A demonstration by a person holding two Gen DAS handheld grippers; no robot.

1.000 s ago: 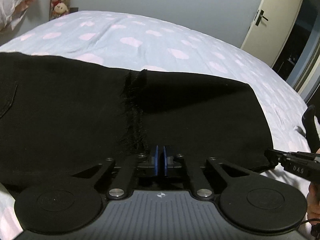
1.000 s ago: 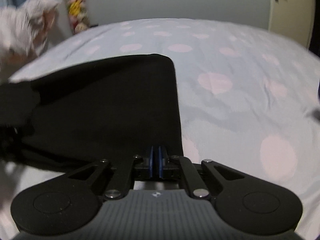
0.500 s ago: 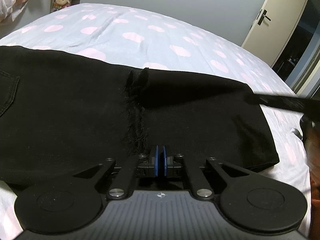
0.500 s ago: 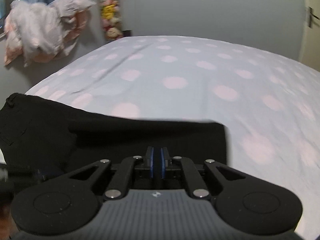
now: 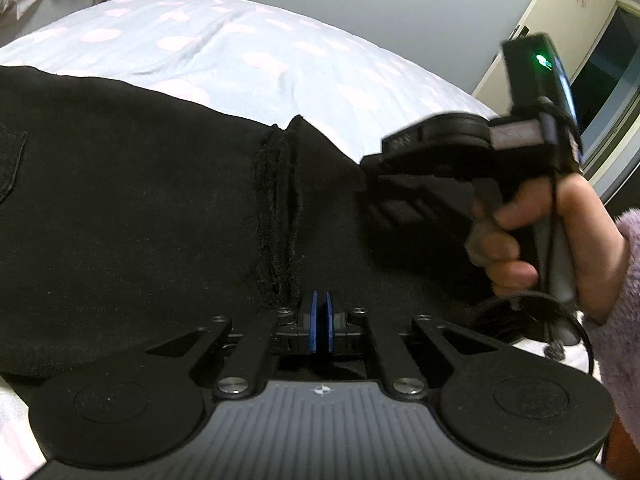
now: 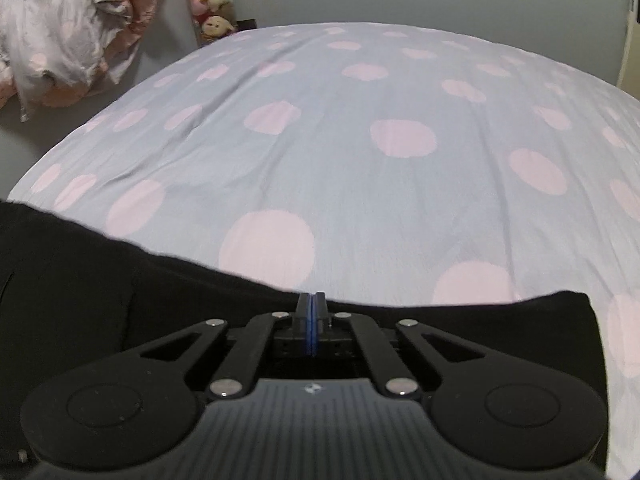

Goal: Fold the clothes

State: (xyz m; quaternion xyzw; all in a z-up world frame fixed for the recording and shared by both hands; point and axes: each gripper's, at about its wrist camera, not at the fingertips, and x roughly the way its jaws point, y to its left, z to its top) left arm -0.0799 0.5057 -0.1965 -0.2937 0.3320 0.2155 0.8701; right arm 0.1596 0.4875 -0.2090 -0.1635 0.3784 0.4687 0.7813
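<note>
Lying flat across the spotted bed (image 6: 360, 168), the black trousers (image 5: 140, 200) are spread ready for folding; the left gripper (image 5: 319, 326) holds its jaws nearly closed, empty, and the right gripper (image 6: 311, 330) has its jaws pressed together.

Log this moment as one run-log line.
stage: folding black pants on bed | left gripper: shut | right gripper: shut, over pants

L gripper (image 5: 319, 322) points fwd & down, blue pads nearly together w/ a thin gap, nothing seen between them. R gripper (image 6: 311, 326) angled down too, jaws just closed, pads touching, nothing pinched. R hand (image 5: 532, 240) wraps the grip handle, fingers curled round it, fuzzy lilac sleeve (image 5: 624, 300) at wrist
</note>
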